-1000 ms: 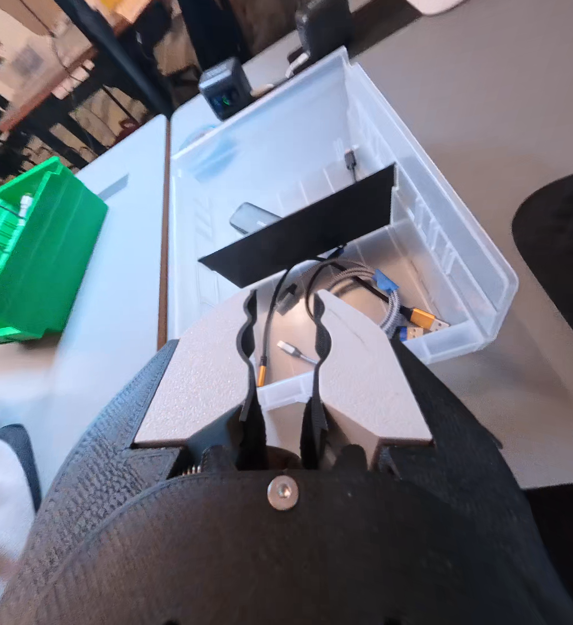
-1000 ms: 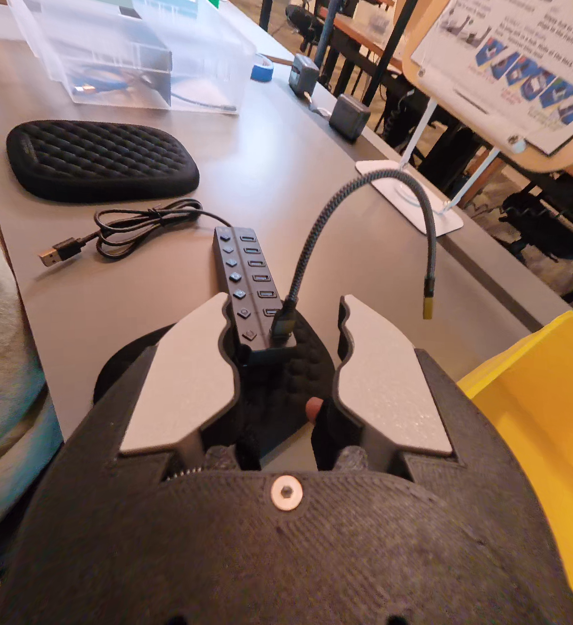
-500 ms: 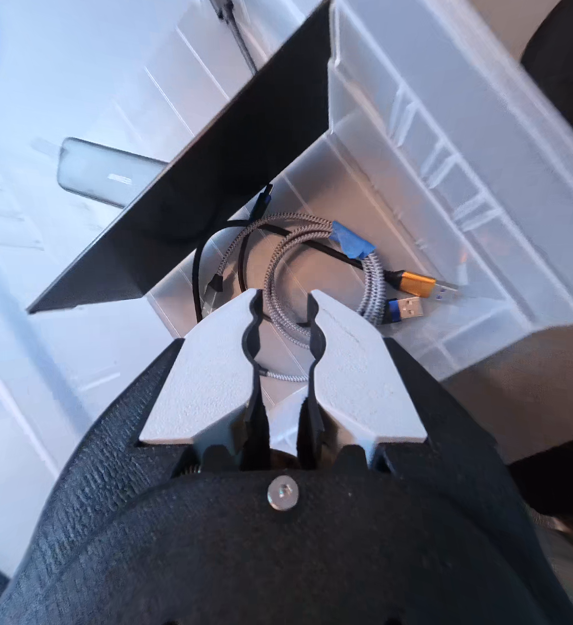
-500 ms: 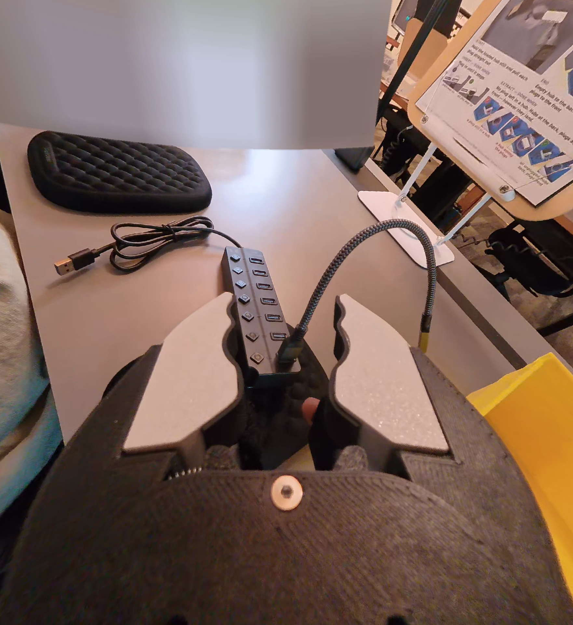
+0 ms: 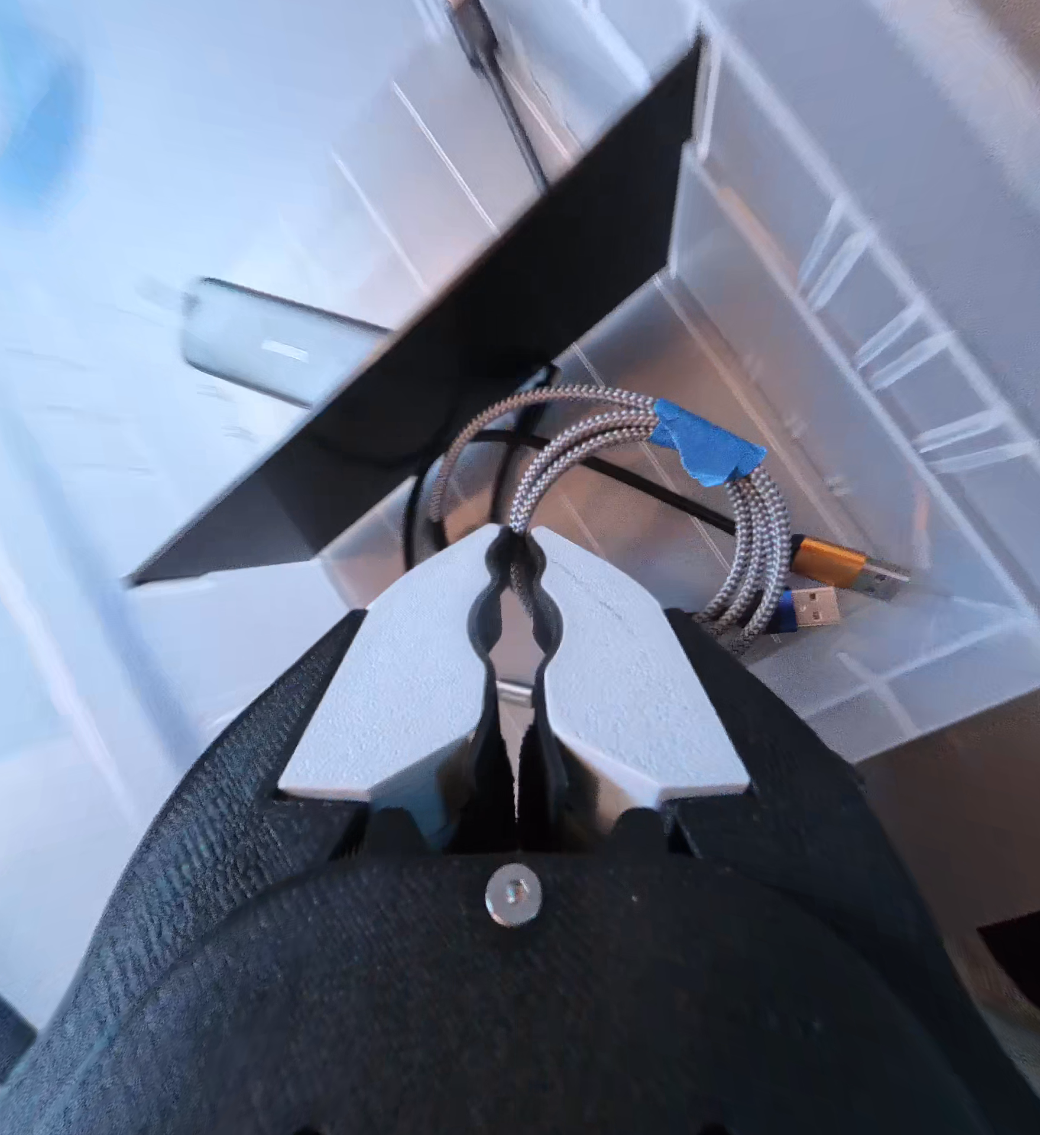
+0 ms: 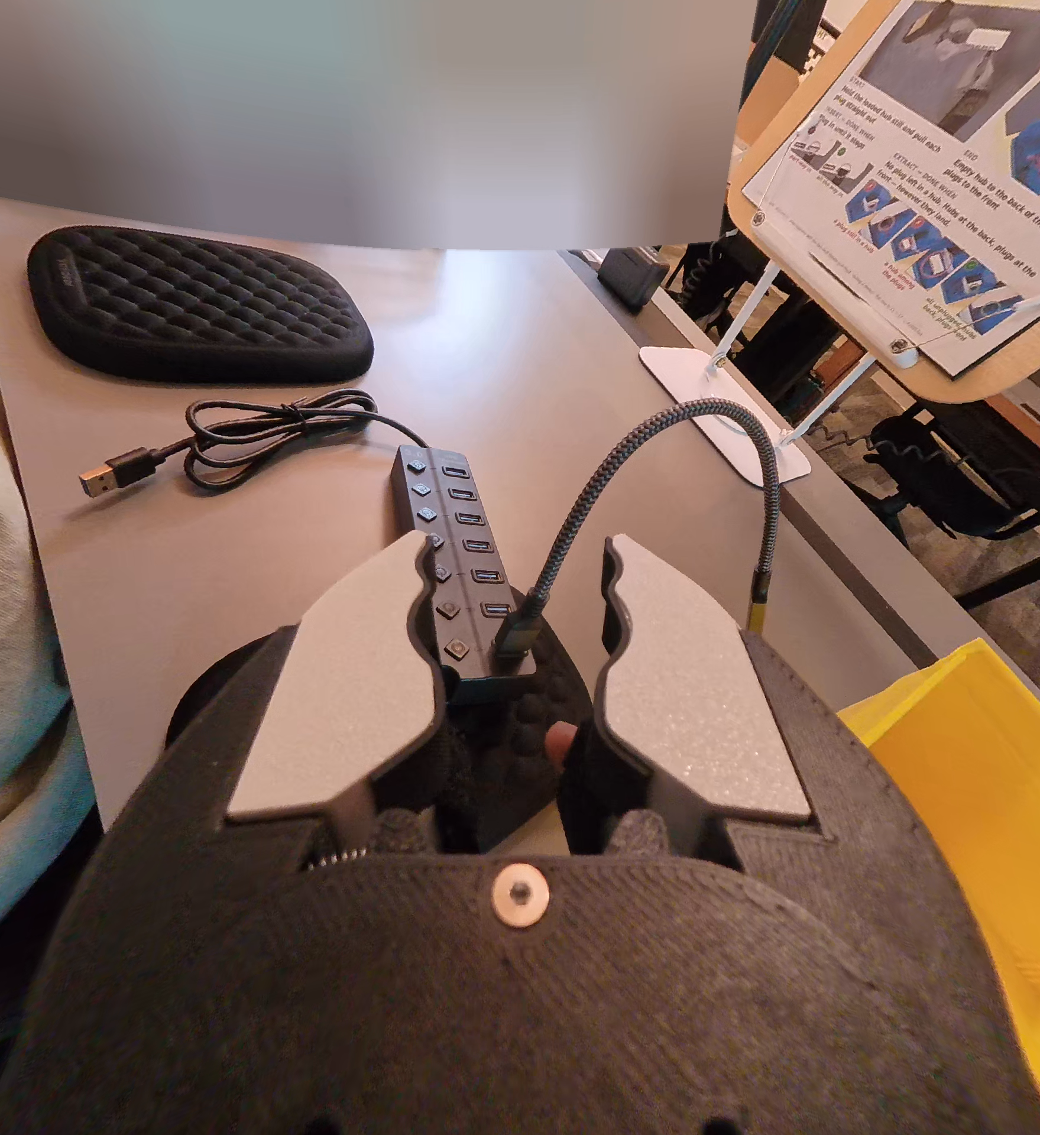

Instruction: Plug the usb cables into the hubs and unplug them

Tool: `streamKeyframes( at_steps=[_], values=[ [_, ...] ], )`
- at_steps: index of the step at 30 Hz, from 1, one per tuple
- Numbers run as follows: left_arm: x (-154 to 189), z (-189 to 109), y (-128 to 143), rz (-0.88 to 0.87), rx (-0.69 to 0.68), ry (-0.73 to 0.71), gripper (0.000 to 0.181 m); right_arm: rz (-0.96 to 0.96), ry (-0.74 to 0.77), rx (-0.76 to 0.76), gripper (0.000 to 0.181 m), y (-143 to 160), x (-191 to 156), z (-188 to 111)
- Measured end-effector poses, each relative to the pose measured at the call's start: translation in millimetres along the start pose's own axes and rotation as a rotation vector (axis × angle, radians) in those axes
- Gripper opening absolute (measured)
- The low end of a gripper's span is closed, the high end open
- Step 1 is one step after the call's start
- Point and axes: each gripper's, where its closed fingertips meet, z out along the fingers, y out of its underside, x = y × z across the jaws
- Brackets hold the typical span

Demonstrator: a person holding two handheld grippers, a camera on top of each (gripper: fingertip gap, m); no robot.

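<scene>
In the left wrist view my left gripper point(image 5: 515, 540) is shut on a grey braided USB cable point(image 5: 572, 436), coiled and bound with blue tape point(image 5: 704, 446), inside the front compartment of a clear plastic bin point(image 5: 910, 368). An orange-ended plug point(image 5: 836, 562) and a blue-ended plug point(image 5: 809, 608) lie beside it. In the right wrist view my right gripper point(image 6: 514, 549) is open around the near end of a black USB hub point(image 6: 462, 553) on the table. A dark braided cable point(image 6: 646, 442) is plugged into the hub's nearest port and arches right.
A black divider point(image 5: 474, 307) splits the bin; a grey hub-like device point(image 5: 259, 350) lies behind it. On the table are a black padded rest point(image 6: 198, 307), the hub's own black lead point(image 6: 247, 430), a white stand base point(image 6: 720, 399) and a yellow bin point(image 6: 965, 829) at right. Spacing between my two grippers at the tips: around 50 cm. The blue-ended plug point(image 5: 809, 608) is about 9 cm from my left fingertips.
My left gripper closed its jaws on the grey braided cable inside the bin. My right gripper stays open over the hub, with the view shifted slightly.
</scene>
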Motion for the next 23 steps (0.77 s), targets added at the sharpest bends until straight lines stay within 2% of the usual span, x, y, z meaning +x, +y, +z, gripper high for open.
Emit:
streamKeyframes(
  at_steps=[6, 9, 15, 18, 23],
  values=[
    [-26, -78, -37, -0.112, 0.347, -0.22, 0.004, -0.009, -0.001, 0.018, 0.051, -4, -1, 0],
    [-34, -119, -61, -0.159, 0.584, -0.324, 0.004, -0.015, -0.003, 0.022, 0.051, -5, -2, 1],
    [-22, -174, -96, -0.237, 0.949, -0.315, 0.004, -0.034, -0.019, 0.059, 0.05, -17, -7, 2],
    [6, -191, -118, -0.227, 1.149, -0.126, 0.004, -0.036, -0.058, 0.137, 0.047, -33, -16, 7],
    [68, -216, -148, -0.275, 1.468, 0.52, 0.004, -0.009, -0.173, 0.381, 0.042, -84, -42, 26]
  ],
)
